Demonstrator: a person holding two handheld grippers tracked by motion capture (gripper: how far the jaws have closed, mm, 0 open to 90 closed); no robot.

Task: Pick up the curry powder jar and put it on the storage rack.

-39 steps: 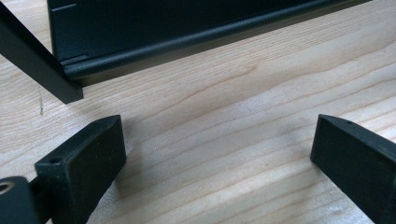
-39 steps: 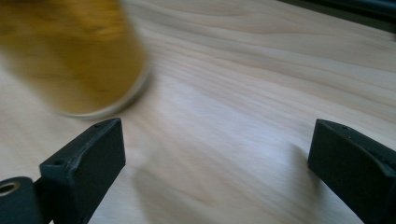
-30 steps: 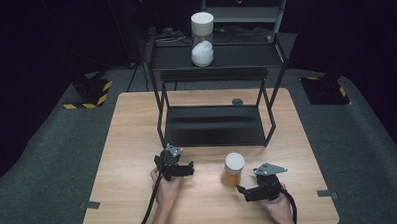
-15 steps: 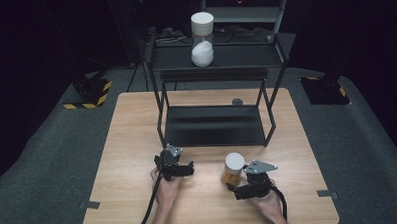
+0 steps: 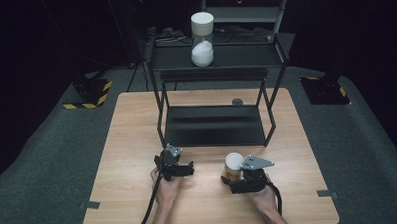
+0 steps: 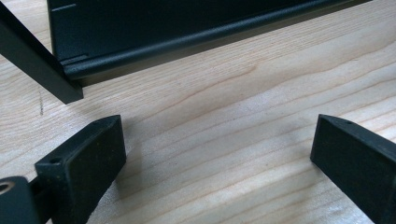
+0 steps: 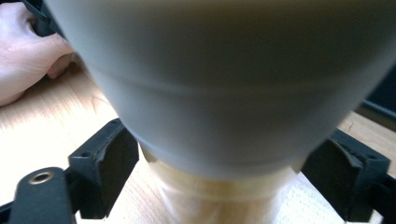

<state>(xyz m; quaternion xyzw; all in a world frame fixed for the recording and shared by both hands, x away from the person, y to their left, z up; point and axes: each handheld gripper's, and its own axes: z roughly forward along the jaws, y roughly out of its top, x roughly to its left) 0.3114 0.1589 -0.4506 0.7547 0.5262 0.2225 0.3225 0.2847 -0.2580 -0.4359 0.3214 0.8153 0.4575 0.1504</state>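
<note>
Wooden table (image 5: 137, 144) is holding a black metal rack (image 5: 214, 124). Up close, the right gripper (image 7: 219, 186) is showing its jaws wide apart around a round white-capped jar (image 7: 219, 93), not squeezing. From above, that jar (image 5: 233, 166) is standing upright. The left gripper (image 6: 219, 154) is gaping over bare wood.

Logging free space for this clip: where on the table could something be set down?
Bare wood lies on the table left of the black rack, and right of it toward the edge. The front middle is crowded: left gripper, right gripper, and the white-lidded jar.
</note>
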